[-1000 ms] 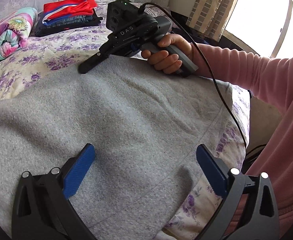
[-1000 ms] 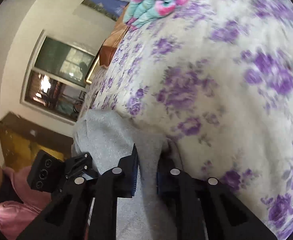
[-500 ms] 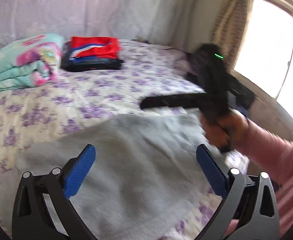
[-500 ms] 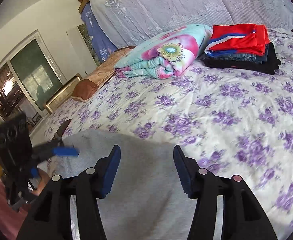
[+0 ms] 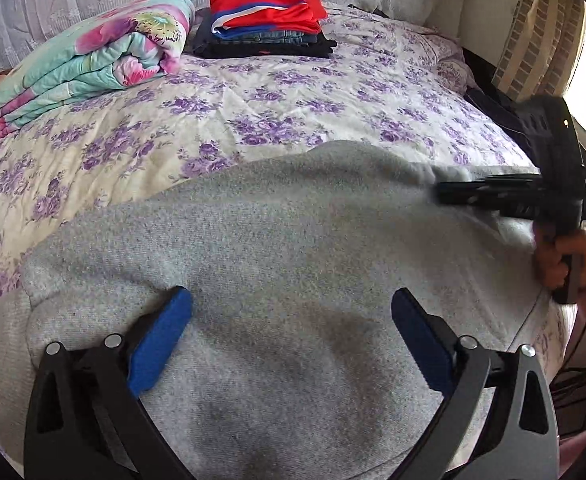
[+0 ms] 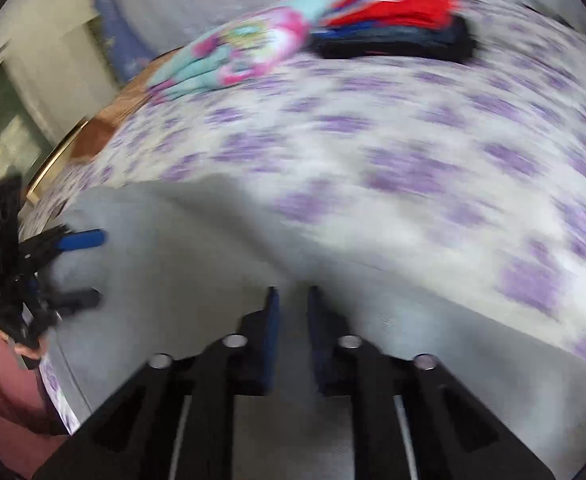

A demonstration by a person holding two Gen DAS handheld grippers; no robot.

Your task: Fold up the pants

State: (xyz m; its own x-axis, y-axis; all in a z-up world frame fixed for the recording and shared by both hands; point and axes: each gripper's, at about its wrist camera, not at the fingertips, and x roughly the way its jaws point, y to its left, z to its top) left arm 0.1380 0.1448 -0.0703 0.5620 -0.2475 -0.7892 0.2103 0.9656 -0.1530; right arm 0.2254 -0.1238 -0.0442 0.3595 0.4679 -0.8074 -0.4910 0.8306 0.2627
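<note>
The grey pants lie spread on the flowered bed, and show blurred in the right wrist view. My left gripper is open and empty just above the cloth near its left fold. My right gripper has its jaws nearly together at the pants' far edge, with grey cloth between them; it shows at the right in the left wrist view, low on the cloth. The left gripper appears open at the left of the right wrist view.
A folded stack of clothes with a red top and a rolled flowered quilt sit at the head of the bed. The bedspread lies between them and the pants. A window and brick curtain are on the right.
My right gripper has swung down to the pants' far edge and closed from open to nearly shut on the cloth. My left gripper stayed open and tilted toward the cloth.
</note>
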